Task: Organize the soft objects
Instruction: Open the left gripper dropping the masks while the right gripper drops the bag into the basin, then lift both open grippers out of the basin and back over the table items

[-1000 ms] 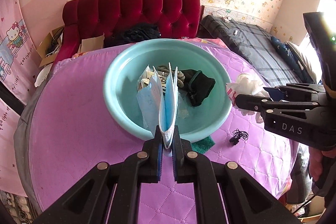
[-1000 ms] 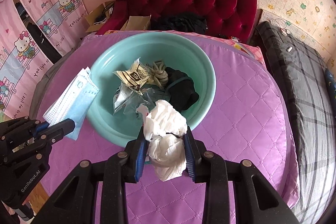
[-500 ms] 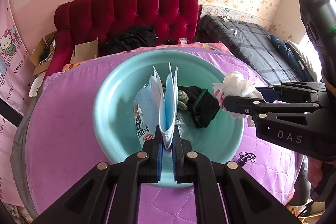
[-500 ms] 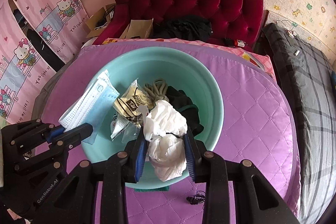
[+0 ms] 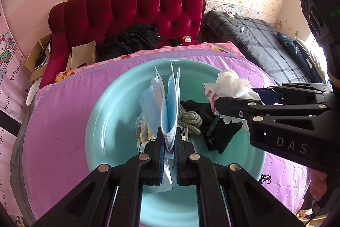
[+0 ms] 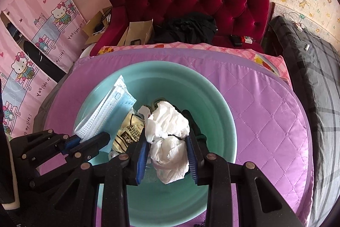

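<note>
A teal basin (image 5: 110, 120) (image 6: 214, 112) sits on the purple quilted table. My left gripper (image 5: 169, 143) is shut on a stack of blue face masks (image 5: 169, 103), held over the basin; the masks (image 6: 108, 114) and that gripper (image 6: 85, 142) also show in the right wrist view. My right gripper (image 6: 167, 148) is shut on a crumpled white plastic bag (image 6: 170, 137), also over the basin; it shows in the left wrist view (image 5: 231, 84). In the basin lie a coiled beige rope (image 5: 191, 120), a black cloth (image 5: 221, 135) and a snack packet (image 6: 127, 133).
A red tufted sofa (image 5: 138, 12) with black clothing stands behind the table. A bed with a dark plaid cover (image 5: 259, 46) is at the right. A small black hair tie (image 5: 265, 179) lies on the quilt right of the basin. Pink cartoon curtains (image 6: 31, 46) hang at the left.
Both grippers have moved forward from the basin's near side to over its middle, still holding the masks and the white bag.
</note>
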A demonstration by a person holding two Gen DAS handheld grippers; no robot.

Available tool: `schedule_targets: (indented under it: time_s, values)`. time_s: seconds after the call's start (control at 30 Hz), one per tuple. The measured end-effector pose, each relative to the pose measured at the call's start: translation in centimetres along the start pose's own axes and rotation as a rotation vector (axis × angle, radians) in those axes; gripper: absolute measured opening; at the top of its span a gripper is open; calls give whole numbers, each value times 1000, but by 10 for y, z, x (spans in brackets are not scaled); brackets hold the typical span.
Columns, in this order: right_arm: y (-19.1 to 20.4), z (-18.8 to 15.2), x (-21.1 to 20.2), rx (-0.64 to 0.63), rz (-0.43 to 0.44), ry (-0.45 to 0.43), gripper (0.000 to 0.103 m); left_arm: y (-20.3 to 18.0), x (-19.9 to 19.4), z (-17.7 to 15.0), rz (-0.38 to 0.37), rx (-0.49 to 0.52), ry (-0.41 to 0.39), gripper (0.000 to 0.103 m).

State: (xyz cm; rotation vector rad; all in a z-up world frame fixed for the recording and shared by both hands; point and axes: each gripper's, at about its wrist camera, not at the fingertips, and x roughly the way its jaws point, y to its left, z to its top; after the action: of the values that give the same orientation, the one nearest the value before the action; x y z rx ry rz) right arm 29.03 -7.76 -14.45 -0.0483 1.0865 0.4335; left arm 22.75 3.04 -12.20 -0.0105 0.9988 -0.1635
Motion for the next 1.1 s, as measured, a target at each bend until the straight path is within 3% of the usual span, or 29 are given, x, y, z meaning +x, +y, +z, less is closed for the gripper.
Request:
schedule_targets:
  time_s: [0.43,0.63,0.67,0.73,0.77,0.8,0.97,1.1]
  values:
    - [-1,15,17,28,-1,-1,37,7,24,13,5,3,24,8]
    - [-2,24,21,41,3,-2,44,7,27,17,15,4,23,10]
    - [-3,24,21,42,2,3,48,7,27,17,18,5,22,16]
    - [-3,25,17,47,-1,0,55,6,26,17,22,9,24,48]
    - [-2,24,15,45,-4,-6,59,6,25,16,33,10,17,81]
    - [-2,24,12,42,-11,-14,61,6,23,15,43,12,9,96]
    - [0,20,2,30,-36,-42,103,11,17,12,95,-15,-15,103]
    - [1,12,-6,19,-64,-46,103,12,10,8,113,-20,-23,103]
